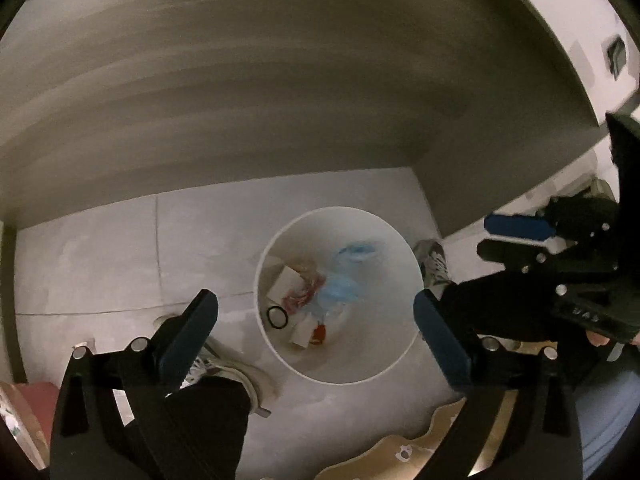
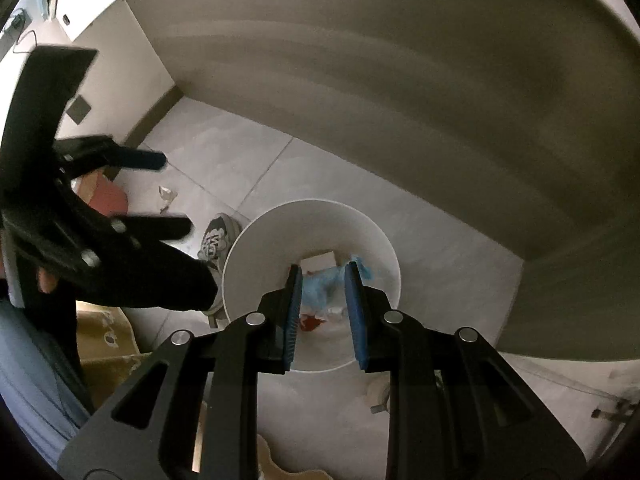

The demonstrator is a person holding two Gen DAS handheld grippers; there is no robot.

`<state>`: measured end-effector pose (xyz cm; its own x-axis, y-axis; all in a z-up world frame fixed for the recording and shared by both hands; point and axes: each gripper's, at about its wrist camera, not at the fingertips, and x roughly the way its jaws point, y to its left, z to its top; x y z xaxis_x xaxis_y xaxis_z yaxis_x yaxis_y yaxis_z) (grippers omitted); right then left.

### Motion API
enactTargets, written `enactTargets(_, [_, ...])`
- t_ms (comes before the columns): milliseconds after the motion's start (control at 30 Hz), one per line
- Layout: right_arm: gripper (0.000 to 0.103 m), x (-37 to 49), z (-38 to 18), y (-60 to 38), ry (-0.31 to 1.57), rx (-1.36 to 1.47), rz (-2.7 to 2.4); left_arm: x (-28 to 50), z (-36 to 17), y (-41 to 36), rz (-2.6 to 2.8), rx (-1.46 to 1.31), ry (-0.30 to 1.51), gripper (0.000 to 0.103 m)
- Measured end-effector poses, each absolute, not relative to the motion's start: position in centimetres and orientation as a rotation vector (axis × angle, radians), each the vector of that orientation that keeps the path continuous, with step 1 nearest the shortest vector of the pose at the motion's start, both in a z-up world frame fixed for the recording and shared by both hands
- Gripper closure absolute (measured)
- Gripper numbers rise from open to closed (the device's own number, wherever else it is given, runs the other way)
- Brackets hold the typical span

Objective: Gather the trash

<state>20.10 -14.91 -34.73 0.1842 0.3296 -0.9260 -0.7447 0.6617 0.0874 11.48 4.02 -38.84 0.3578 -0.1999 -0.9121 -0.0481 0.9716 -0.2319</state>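
A white round bin (image 1: 384, 264) stands on the pale tiled floor. Inside it lie a blue plastic bag (image 1: 340, 288), white card pieces (image 1: 284, 280), a black ring (image 1: 278, 317) and a red scrap (image 1: 320, 334). My left gripper (image 1: 316, 298) hangs over the bin, its jaws wide open and empty. In the right wrist view the bin (image 2: 260, 256) sits under my right gripper (image 2: 324, 276), whose blue pads (image 2: 354, 300) stand a narrow gap apart with nothing between them; the blue bag (image 2: 316, 290) shows through the gap. Each gripper also appears in the other's view: right gripper (image 1: 490, 236), left gripper (image 2: 176, 192).
The person's shoes (image 1: 434, 260) (image 1: 224, 368) and black trouser legs flank the bin. A crumpled paper scrap (image 2: 166, 196) lies on the floor to the left, near a red-pink object (image 2: 108, 196). A tan mat (image 1: 420, 440) is at the near edge. A grey wall (image 1: 280, 100) rises behind the bin.
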Motion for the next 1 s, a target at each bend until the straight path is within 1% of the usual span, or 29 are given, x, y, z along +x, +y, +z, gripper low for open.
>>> enactTargets(300, [0.081,20.1,-36.5,-13.1,1.186,-0.474,0.824,11.3,-37.2,5.4,-0.072,-0.224,1.162,0.007])
enactTargets(367, [0.08,20.0,-36.9,-12.8,1.189,-0.485,0.834,11.4,-36.8,5.5,-0.07,-0.227,1.159,0.007])
enactTargets(400, [0.077,19.8,-37.1,-12.6,1.188,-0.493,0.841,11.3,-36.7,5.4,-0.068,-0.227,1.158,0.007])
enactTargets(433, [0.054,19.7,-37.2,-12.5,1.185,-0.504,0.84,11.2,-36.6,5.3,-0.068,-0.227,1.156,0.007])
enactTargets(467, [0.033,19.7,-37.2,-12.5,1.183,-0.509,0.838,11.1,-36.3,5.7,-0.069,-0.227,1.154,0.007])
enactTargets(500, [0.005,19.3,-37.2,-12.4,1.17,-0.514,0.825,11.1,-36.1,5.7,-0.067,-0.228,1.15,0.006])
enactTargets(733, [0.005,18.4,-37.4,-12.4,1.147,-0.542,0.784,10.8,-35.5,5.8,-0.056,-0.223,1.123,0.006])
enactTargets(1000, [0.005,17.9,-36.0,-13.2,1.12,-0.5,0.791,9.3,-34.2,5.6,-0.046,-0.204,1.1,0.006])
